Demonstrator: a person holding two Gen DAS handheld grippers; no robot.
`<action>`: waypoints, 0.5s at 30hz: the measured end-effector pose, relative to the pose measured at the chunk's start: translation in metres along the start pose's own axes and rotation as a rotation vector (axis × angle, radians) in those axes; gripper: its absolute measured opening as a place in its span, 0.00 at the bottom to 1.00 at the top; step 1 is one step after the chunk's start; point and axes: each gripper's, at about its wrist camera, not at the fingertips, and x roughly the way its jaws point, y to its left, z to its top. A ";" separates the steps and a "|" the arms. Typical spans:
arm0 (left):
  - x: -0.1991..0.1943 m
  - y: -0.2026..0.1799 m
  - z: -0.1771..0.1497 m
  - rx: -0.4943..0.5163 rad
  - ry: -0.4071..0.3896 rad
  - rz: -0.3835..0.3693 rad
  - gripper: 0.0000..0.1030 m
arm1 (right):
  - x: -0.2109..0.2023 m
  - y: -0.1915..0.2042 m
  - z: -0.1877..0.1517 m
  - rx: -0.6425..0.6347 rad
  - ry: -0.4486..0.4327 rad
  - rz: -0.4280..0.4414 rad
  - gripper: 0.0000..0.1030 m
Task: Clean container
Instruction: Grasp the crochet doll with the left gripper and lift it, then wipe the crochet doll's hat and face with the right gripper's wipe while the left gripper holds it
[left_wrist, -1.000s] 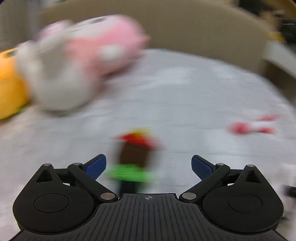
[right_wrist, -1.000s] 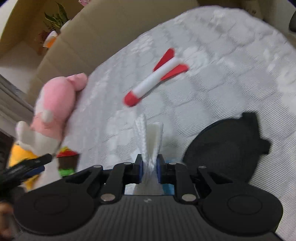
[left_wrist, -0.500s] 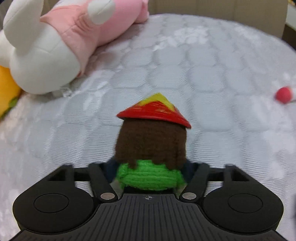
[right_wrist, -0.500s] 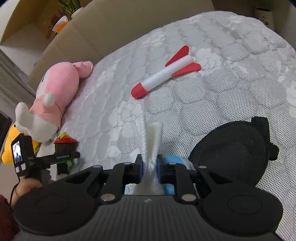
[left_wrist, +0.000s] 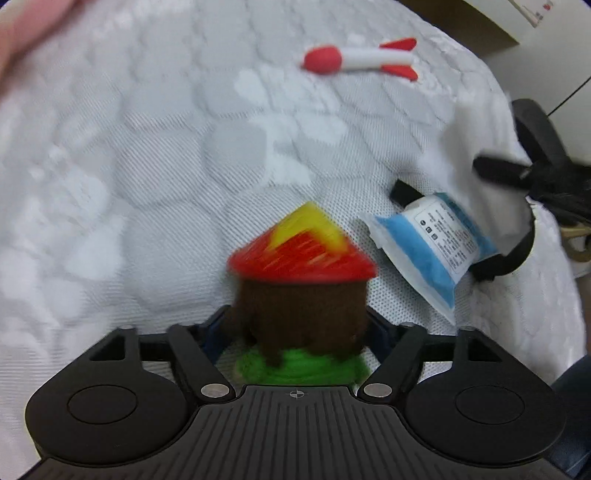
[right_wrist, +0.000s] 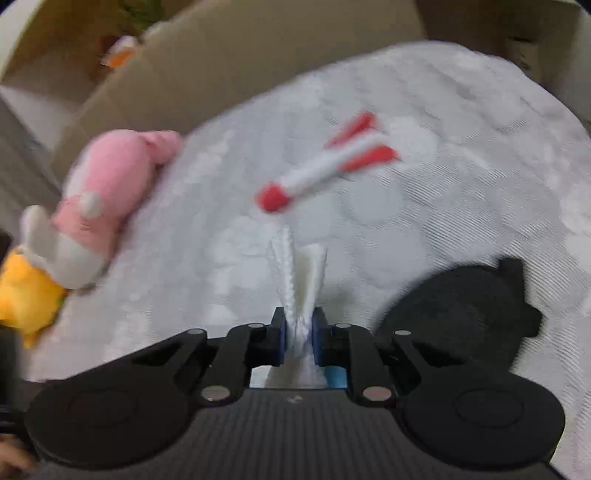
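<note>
My left gripper (left_wrist: 295, 332) is shut on a crocheted doll (left_wrist: 301, 291) with a red and yellow cone hat, brown body and green base, held above the white quilted bed (left_wrist: 147, 166). My right gripper (right_wrist: 298, 332) is shut on a white wipe (right_wrist: 297, 273) that sticks up between its blue pads. The wipe also shows in the left wrist view (left_wrist: 476, 162) as a white blur at the right. A blue and white wipe packet (left_wrist: 436, 247) lies on the bed right of the doll. A black round case (right_wrist: 461, 317) lies on the bed right of my right gripper.
A red and white toy rocket (left_wrist: 360, 59) (right_wrist: 325, 170) lies on the bed farther off. A pink and white plush (right_wrist: 99, 210) and a yellow plush (right_wrist: 22, 295) lie at the left. A beige headboard (right_wrist: 240, 55) bounds the far side of the bed.
My left gripper has lifted the doll and swung right, so the packet, rocket and black case now show. The right gripper still holds the wipe and has shifted a little.
</note>
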 end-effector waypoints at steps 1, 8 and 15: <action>0.006 0.003 0.002 -0.016 0.014 -0.023 0.82 | -0.001 0.012 0.001 -0.015 -0.011 0.041 0.16; 0.015 -0.022 0.002 0.129 -0.016 -0.065 0.91 | 0.031 0.058 -0.015 -0.051 0.120 0.283 0.16; 0.017 -0.045 0.006 0.258 -0.056 -0.029 0.77 | 0.038 0.041 -0.020 -0.077 0.164 0.087 0.17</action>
